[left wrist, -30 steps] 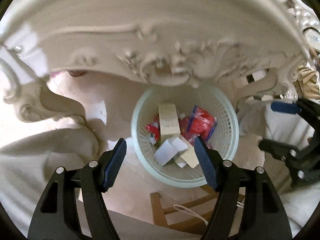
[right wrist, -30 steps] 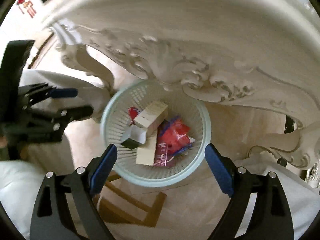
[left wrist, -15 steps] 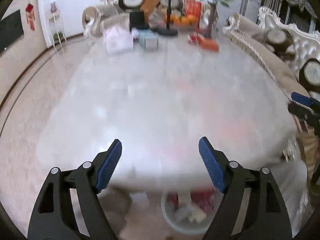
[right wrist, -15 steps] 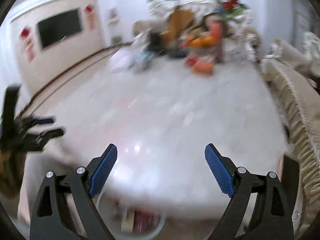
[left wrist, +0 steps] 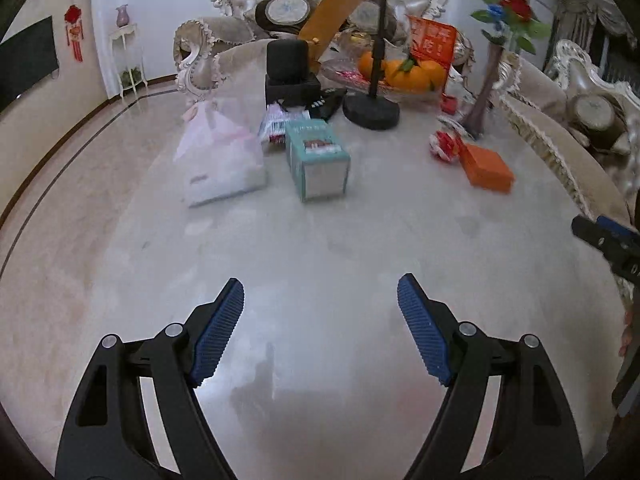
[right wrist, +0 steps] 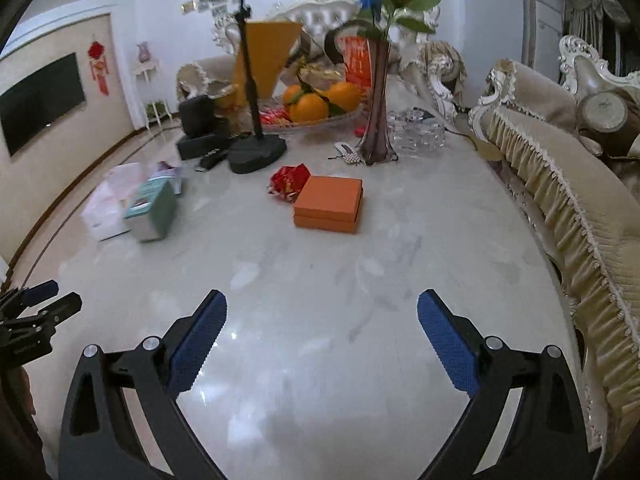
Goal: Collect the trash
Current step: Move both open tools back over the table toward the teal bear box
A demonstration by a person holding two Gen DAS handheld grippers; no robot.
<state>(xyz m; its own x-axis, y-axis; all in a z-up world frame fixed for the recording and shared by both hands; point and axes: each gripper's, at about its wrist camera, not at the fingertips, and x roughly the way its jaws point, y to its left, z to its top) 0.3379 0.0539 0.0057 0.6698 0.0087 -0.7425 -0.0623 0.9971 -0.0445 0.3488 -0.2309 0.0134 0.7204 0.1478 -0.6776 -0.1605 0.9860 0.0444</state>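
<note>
Both grippers hover open and empty above the near part of a marble table (left wrist: 320, 248). My left gripper (left wrist: 320, 312) faces a teal box (left wrist: 318, 158) and a pale pink box (left wrist: 218, 160) farther back. My right gripper (right wrist: 322, 328) faces an orange box (right wrist: 329, 203) and a crumpled red wrapper (right wrist: 289, 179) behind it. The orange box (left wrist: 486, 170) and red wrapper (left wrist: 444, 146) also show at the right of the left wrist view. The trash basket is out of view.
At the table's far end stand a black stand base (left wrist: 371, 111), a black box (left wrist: 289, 76), a tray of oranges (right wrist: 320, 104), a vase with a red rose (right wrist: 378, 120) and a glass dish (right wrist: 416, 134). A fringed sofa (right wrist: 560, 184) runs along the right edge.
Both grippers have swung up from the white basket of trash under the table to look across the tabletop. The view has sharpened since half a second ago. Jaws stay open.
</note>
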